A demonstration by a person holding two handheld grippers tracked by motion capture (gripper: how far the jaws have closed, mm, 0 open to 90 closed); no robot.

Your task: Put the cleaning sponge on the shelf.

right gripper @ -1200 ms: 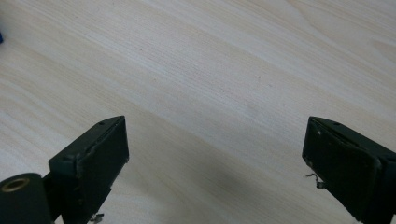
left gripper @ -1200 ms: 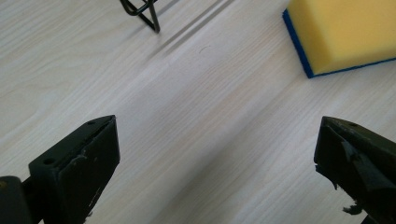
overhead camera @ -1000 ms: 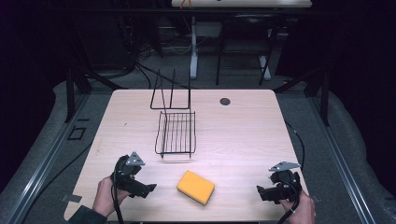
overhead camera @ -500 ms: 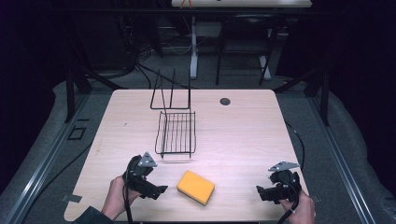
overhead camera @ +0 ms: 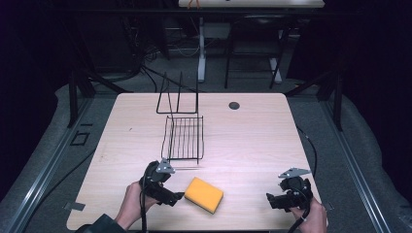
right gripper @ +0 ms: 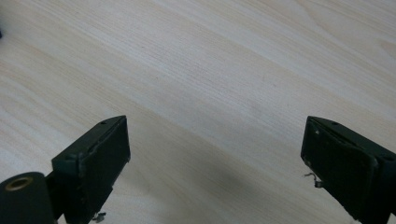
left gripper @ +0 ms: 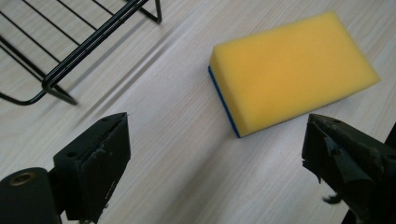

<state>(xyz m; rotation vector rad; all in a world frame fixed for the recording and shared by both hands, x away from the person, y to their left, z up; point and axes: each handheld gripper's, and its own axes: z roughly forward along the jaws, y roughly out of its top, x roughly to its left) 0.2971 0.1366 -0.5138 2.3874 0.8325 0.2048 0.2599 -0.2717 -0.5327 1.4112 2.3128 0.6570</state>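
A yellow sponge (overhead camera: pixel 204 194) with a thin blue underside lies flat near the table's front edge; in the left gripper view the sponge (left gripper: pixel 292 70) sits just ahead of the jaws. My left gripper (overhead camera: pixel 177 196) (left gripper: pixel 215 119) points at its left end. The jaws are wide apart and have just been closing a little. The sponge's near corner reaches about level with the fingertips, and no pad touches it. My right gripper (overhead camera: pixel 269 200) (right gripper: pixel 215 119) rests at the front right, open over bare wood, with nothing between its jaws.
A black wire rack (overhead camera: pixel 184 138) stands in the middle of the light wooden table (overhead camera: pixel 262 141), its upright end toward the back; its near corner (left gripper: pixel 56 84) is close to my left jaw. A dark round grommet (overhead camera: pixel 234 105) sits at the back. Dark floor surrounds the table.
My left hand has slid right along the front of the table until its gripper reached the sponge. The right hand, the sponge and the rack have stayed put.
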